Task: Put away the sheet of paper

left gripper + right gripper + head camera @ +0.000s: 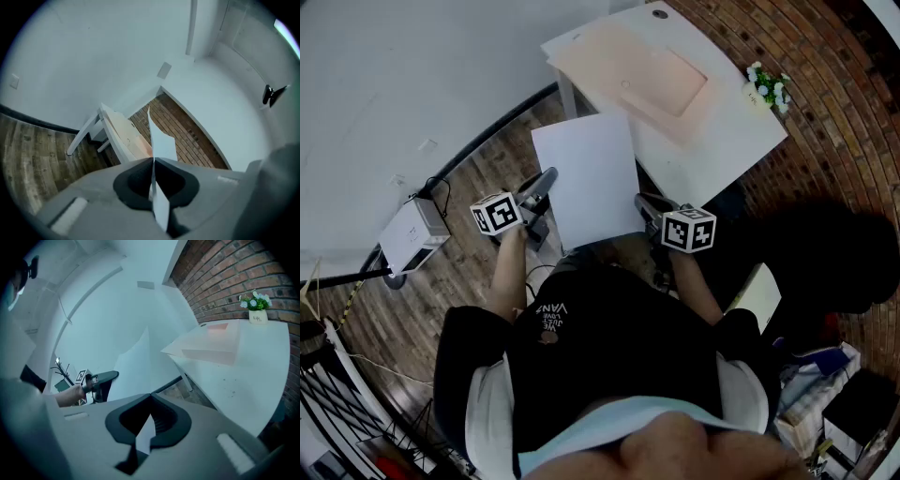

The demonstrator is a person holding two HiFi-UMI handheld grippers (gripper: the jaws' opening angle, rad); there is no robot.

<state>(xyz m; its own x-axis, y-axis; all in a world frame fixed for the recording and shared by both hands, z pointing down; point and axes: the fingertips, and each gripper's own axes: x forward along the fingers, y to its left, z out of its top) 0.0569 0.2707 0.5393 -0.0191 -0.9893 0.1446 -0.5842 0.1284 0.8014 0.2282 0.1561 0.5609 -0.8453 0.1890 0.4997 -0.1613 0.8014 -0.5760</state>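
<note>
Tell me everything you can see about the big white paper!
The sheet of paper is plain white, blank, thin and rectangular, with no folds showing. It is held up in the air, roughly flat, in front of the white table. The left gripper pinches its left edge and the right gripper pinches its right edge, both with jaws shut on it.

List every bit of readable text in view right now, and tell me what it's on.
"Life": label on the small white flower pot on the table.
"VAN": seen upside down on the person's black shirt; the smaller lines of print beside it are too blurred to read.
</note>
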